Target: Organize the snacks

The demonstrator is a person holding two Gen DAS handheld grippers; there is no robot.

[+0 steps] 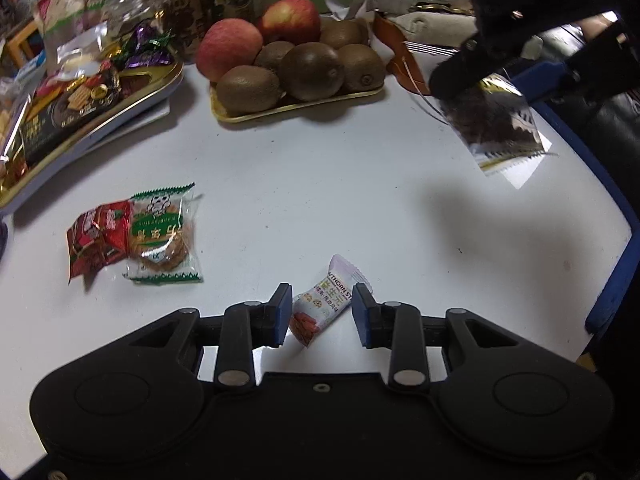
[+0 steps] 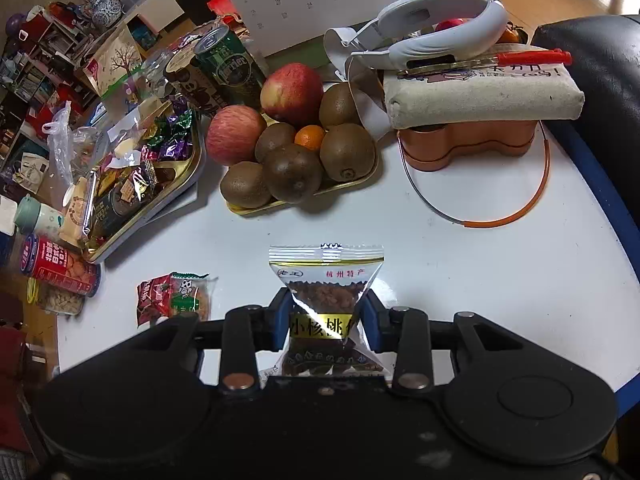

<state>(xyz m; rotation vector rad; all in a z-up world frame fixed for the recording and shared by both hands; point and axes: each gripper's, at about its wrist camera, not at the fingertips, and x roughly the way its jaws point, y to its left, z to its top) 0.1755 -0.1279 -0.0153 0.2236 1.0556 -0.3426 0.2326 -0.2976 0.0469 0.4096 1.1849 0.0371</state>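
Observation:
My left gripper [image 1: 322, 312] hovers low over the white table, open. A small white hawthorn-stick packet [image 1: 320, 306] lies slantwise between its blue pads [image 1: 282, 314], which do not press on it. My right gripper [image 2: 326, 314] is shut on a clear walnut snack packet [image 2: 326, 276] with a gold band, held above the table. In the left wrist view that packet [image 1: 498, 124] hangs at the upper right under the right gripper [image 1: 460, 80]. A red packet [image 1: 96, 240] and a green-and-white biscuit packet [image 1: 164, 236] lie side by side on the table's left.
A gold-rimmed tray [image 2: 190, 176] heaped with wrapped snacks stands at the left. A fruit tray [image 2: 352, 186] carries kiwis and apples behind the middle. An orange tin [image 2: 468, 148] under a canvas pouch stands back right. A red can [image 2: 56, 264] lies at the left edge.

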